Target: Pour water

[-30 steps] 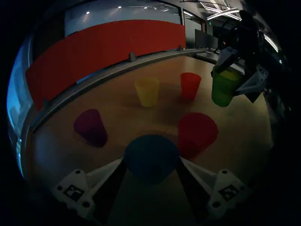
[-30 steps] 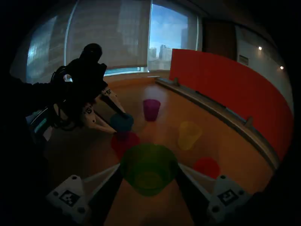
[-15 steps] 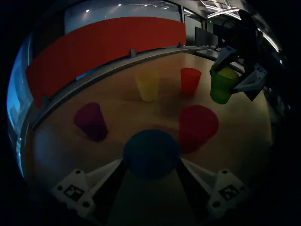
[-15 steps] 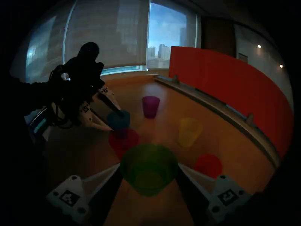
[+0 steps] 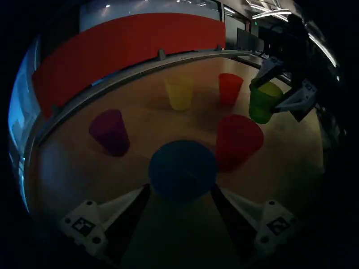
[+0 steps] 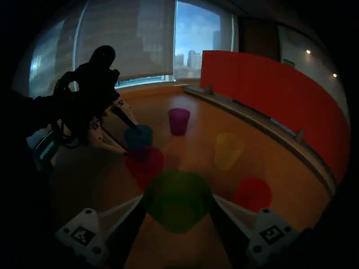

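Cups clamped in both claws above the desk

Left gripper (image 5: pixel 181 187) has both fingers pressed on a blue cup (image 5: pixel 181 168), held upright near the desk's (image 5: pixel 148 119) near edge. Right gripper (image 6: pixel 178 198) is likewise closed around a green cup (image 6: pixel 178 204). The left gripper view shows that cup roughly upright toward the desk's right edge. Whether either cup holds water I cannot tell; both insides are too dark.

Four cups stand on the desk: a large red cup (image 5: pixel 238 141) just beside the blue one, a purple cup (image 5: pixel 109 131) toward the left edge, and a yellow cup (image 5: pixel 179 91) and a small red cup (image 5: pixel 230 87) near the far edge, below a red partition (image 5: pixel 121 45).

Compared with a second ago, the standing cups look nearer in both views, and the green cup now appears blurred in the right gripper view. Both grips are unchanged.
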### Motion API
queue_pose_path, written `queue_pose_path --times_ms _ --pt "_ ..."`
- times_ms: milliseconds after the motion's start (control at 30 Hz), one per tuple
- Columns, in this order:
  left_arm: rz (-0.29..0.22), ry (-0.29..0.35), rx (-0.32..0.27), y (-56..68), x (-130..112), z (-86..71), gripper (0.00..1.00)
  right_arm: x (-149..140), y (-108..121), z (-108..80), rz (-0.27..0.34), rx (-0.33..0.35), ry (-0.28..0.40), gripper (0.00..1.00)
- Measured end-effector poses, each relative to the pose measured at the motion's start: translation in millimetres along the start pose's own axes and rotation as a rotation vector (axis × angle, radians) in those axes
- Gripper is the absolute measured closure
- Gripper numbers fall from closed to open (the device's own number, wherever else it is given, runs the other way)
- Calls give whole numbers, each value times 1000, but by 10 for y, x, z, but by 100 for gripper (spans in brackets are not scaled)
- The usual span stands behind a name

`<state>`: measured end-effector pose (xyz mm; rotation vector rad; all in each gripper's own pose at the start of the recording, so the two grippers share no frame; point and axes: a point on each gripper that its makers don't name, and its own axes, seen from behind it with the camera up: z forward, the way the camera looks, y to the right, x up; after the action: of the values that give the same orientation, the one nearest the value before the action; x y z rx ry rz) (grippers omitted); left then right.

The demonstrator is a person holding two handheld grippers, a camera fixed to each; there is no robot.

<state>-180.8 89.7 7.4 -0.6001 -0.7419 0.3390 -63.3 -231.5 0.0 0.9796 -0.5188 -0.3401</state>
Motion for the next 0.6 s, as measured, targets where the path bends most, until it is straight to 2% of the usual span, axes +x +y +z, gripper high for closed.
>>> queue_pose_path --times_ms 600 --pt "-15 19 51 -58 -134 -296 2 -219 -13 205 27 2 -15 9"
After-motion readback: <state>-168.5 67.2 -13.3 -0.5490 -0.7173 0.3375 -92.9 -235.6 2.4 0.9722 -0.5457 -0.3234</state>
